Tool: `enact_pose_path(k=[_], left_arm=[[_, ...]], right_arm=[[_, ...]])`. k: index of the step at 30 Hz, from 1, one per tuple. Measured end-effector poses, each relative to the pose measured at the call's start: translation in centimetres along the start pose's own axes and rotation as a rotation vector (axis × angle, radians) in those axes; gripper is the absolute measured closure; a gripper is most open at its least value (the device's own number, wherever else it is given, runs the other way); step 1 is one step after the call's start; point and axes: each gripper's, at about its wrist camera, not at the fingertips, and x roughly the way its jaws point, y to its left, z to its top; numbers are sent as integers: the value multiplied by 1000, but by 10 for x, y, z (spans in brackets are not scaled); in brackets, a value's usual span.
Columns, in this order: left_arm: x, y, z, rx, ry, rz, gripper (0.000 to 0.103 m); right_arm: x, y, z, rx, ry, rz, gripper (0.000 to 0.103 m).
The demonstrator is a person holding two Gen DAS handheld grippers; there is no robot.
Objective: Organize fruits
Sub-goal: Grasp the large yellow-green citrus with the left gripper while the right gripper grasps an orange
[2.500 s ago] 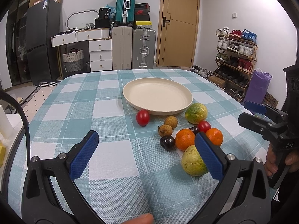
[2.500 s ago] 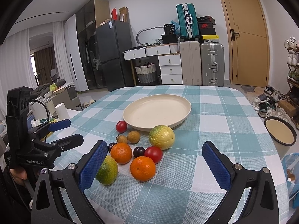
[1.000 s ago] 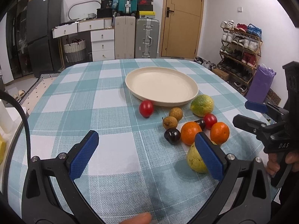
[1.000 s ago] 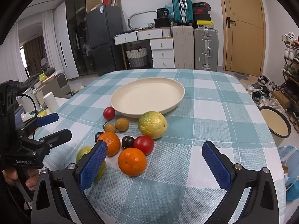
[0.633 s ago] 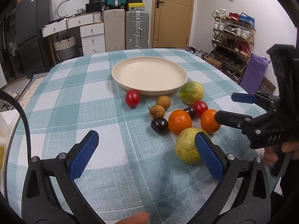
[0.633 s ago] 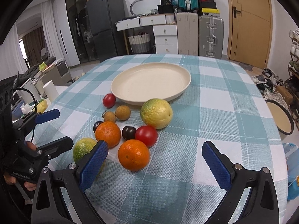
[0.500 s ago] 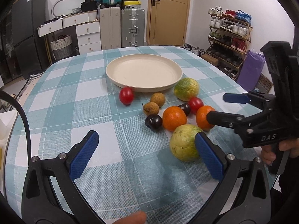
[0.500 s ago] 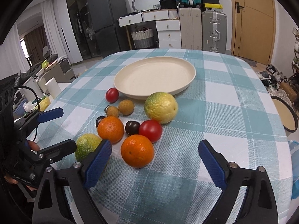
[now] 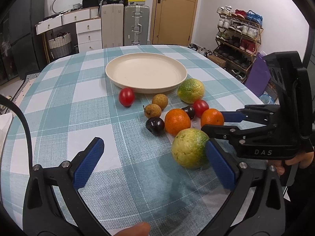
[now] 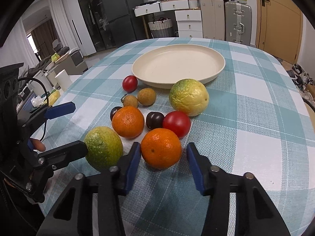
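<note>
An empty cream plate (image 9: 146, 72) (image 10: 178, 64) sits mid-table. In front of it lie several fruits: two oranges, two yellow-green citrus, two red tomatoes, two dark plums and two brown longans. My right gripper (image 10: 163, 153) is partly closed around the near orange (image 10: 161, 148), its pads close beside the orange; I cannot tell if they touch. It also shows in the left wrist view (image 9: 211, 120). My left gripper (image 9: 155, 164) is open wide, its right pad (image 9: 220, 167) next to the near green citrus (image 9: 189, 147) (image 10: 103, 149).
The checked tablecloth (image 9: 88, 118) covers a round-cornered table. The other orange (image 10: 128, 121), a tomato (image 10: 176, 123) and a plum (image 10: 154, 120) crowd just behind the near orange. A shoe rack (image 9: 236, 45) and suitcases (image 9: 126, 25) stand beyond the table.
Both grippers have moved forward and down toward the fruit. The right gripper's jaws have narrowed around the near orange. The left gripper has stayed wide open and come up beside the green citrus.
</note>
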Motion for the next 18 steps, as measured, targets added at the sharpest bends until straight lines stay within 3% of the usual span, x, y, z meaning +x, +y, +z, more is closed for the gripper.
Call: enact_pose_path(k=[10, 14, 18], left_arm=[[6, -12, 0, 24, 22, -53, 1], [12, -20, 0, 33, 53, -85, 14], [19, -27, -1, 42, 79, -84, 21]], right_arm=[[-18, -3, -5, 5, -32, -2, 63], [-23, -8, -5, 15, -41, -6, 63], [-25, -15, -6, 34, -46, -13, 63]])
